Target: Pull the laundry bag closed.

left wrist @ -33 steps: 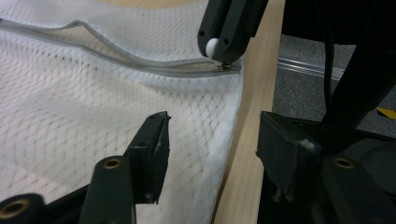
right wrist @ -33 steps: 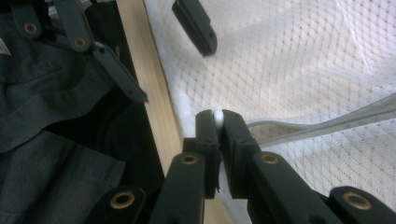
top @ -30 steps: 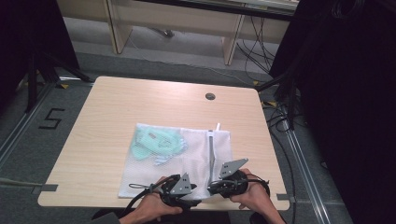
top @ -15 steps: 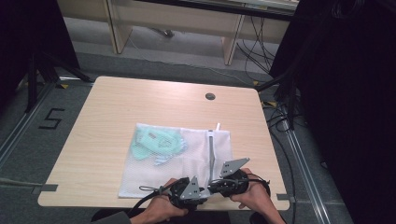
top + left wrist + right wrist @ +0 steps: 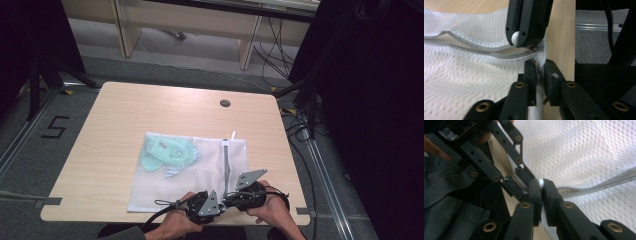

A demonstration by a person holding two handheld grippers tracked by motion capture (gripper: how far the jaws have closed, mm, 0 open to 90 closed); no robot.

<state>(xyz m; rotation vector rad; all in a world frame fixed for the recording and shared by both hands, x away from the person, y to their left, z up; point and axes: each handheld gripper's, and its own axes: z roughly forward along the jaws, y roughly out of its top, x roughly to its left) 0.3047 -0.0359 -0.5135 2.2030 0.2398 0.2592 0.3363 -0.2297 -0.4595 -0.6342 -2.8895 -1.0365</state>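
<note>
Both grippers gripped the white mesh zip bag (image 5: 200,165): left gripper (image 5: 539,72) pinched fabric, right gripper (image 5: 540,188) clamped the white zipper pull (image 5: 540,183), seemingly poised to slide.

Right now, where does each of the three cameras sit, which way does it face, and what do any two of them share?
High view: fixed above the near edge, facing forward and down on the table and mesh laundry bag; both hands and the sleeve enter at the bottom.
Left gripper view: rides the left gripper, looking along its jaws pinching the bag's edge.
Right gripper view: rides the right gripper, jaws shut on the white zipper pull.
Shared: both gripper views show the zipper and the opposite gripper.
</note>
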